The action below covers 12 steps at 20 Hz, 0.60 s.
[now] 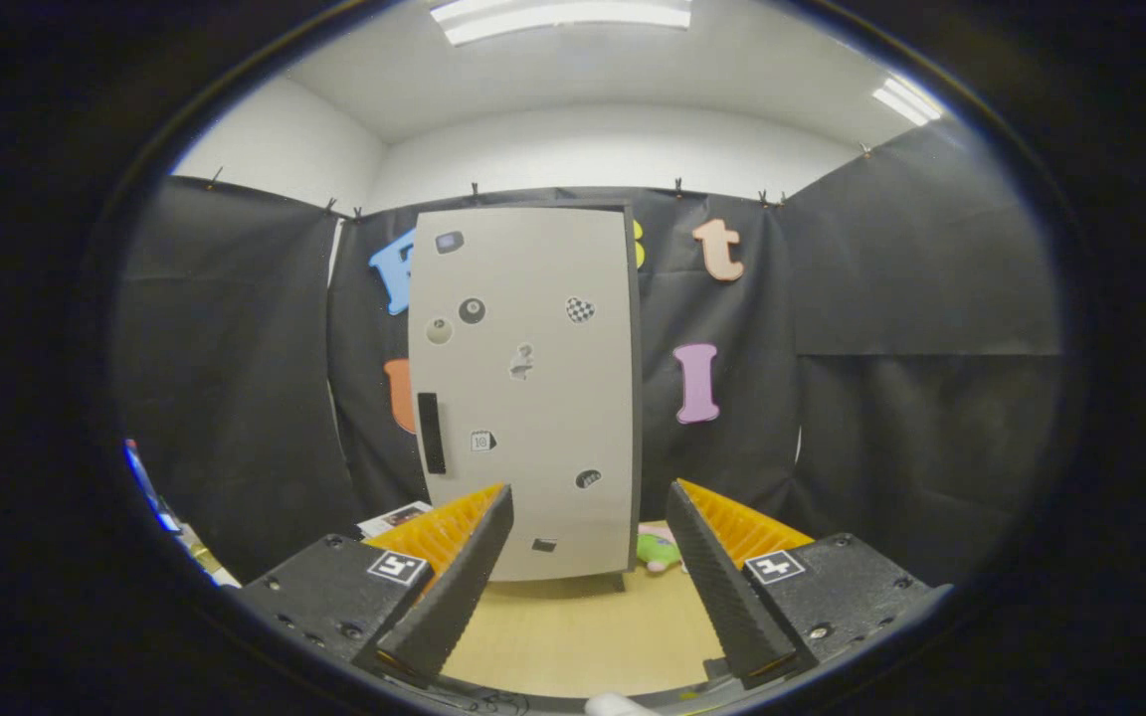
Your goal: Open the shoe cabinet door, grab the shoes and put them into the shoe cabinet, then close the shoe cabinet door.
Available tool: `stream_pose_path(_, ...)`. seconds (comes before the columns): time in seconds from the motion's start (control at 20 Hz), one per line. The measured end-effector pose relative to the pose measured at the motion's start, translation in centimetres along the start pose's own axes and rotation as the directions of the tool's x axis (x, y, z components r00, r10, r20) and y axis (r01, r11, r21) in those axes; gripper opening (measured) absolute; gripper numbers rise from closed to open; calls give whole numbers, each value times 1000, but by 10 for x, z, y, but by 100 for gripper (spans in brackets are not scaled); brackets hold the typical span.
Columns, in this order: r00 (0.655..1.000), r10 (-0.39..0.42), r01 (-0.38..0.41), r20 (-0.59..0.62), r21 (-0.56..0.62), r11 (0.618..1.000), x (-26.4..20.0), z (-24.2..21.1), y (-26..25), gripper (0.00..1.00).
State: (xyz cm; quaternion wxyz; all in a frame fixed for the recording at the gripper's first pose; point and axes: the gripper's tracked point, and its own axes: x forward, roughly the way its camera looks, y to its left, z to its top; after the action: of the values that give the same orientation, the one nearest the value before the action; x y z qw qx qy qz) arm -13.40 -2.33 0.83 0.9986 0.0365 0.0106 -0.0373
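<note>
A tall pale shoe cabinet stands straight ahead on the wooden floor, its door shut and dotted with small stickers. A black vertical handle sits near the door's left edge, low down. My gripper is open, fingers spread wide with nothing between them, some way short of the cabinet. The handle lies beyond and just above the left finger. A small green and pink shoe lies on the floor by the cabinet's lower right corner, half hidden behind the right finger.
Black cloth walls close the booth behind and on both sides. Light wooden floor stretches between me and the cabinet. Some papers or boxes lie on the floor at the cabinet's left, behind the left finger.
</note>
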Motion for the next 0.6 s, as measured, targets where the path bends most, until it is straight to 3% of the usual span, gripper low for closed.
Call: stream_pose_path(0.6, 1000, 26, -26, -5, -7, 1000, 5, 5, 15, 100)
